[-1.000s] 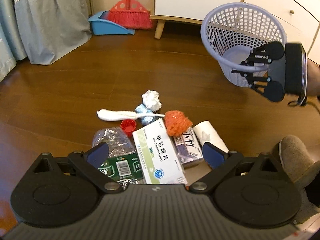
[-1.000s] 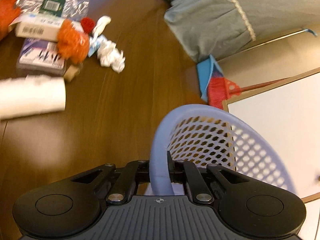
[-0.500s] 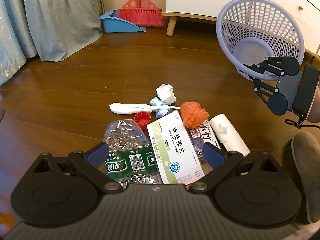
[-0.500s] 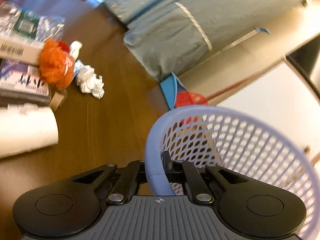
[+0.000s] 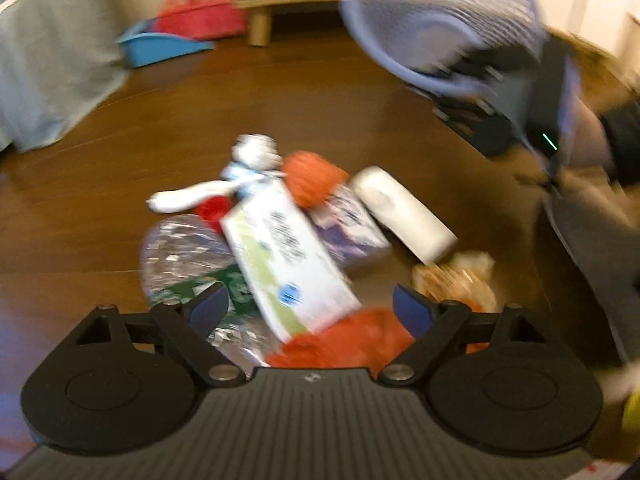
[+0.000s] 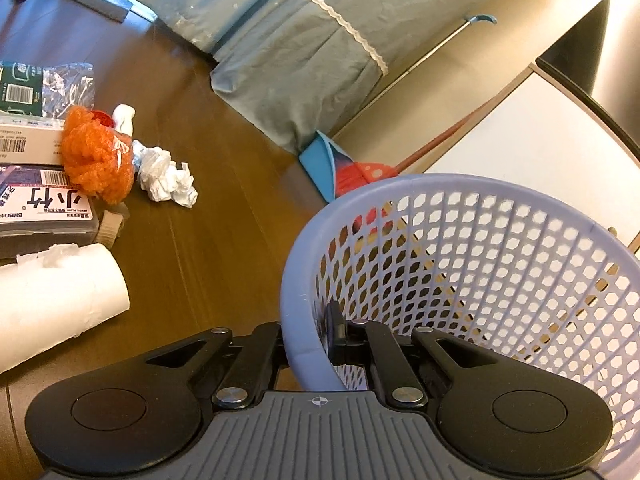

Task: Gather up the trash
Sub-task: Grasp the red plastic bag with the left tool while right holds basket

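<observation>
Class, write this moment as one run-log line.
left gripper: open, jaws closing over white box | right gripper: shut on basket rim | basket: empty

Home bedroom: bed skirt (image 6: pixel 304 60), broom (image 6: pixel 360 170)

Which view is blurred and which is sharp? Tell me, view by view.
Left wrist: motion-smeared all over; the white box lettering is unreadable and the basket mesh streaks. Right wrist: sharp; basket holes and the purple box print are crisp, with fisheye bending at the edges.
</observation>
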Demonstrator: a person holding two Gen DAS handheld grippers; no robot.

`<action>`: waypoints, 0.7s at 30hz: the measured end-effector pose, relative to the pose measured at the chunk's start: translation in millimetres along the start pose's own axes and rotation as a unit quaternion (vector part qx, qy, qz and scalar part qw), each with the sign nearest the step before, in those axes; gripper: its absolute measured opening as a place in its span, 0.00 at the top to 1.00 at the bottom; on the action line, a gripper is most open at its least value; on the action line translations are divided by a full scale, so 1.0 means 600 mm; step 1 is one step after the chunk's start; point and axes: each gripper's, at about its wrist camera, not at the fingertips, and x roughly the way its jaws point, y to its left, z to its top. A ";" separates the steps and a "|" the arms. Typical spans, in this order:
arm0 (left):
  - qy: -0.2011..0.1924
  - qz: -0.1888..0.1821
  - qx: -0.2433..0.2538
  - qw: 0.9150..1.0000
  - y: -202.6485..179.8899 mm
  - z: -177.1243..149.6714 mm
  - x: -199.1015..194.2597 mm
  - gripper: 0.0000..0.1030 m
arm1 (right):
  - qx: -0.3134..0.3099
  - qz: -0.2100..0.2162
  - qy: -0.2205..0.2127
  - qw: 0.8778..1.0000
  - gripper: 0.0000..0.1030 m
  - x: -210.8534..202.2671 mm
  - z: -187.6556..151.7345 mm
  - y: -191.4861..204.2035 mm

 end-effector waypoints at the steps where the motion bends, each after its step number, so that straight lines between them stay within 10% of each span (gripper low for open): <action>1: 0.005 -0.013 0.024 1.000 -0.011 -0.006 0.002 0.23 | 0.000 0.000 0.000 1.000 0.98 -0.001 0.000 0.000; 9: 0.065 -0.016 0.228 0.971 -0.059 -0.057 0.024 0.37 | -0.001 0.002 0.003 1.000 0.98 0.003 0.002 -0.002; 21: 0.115 0.006 0.305 0.945 -0.063 -0.066 0.060 0.70 | -0.004 0.005 0.008 1.000 0.98 0.000 0.002 -0.002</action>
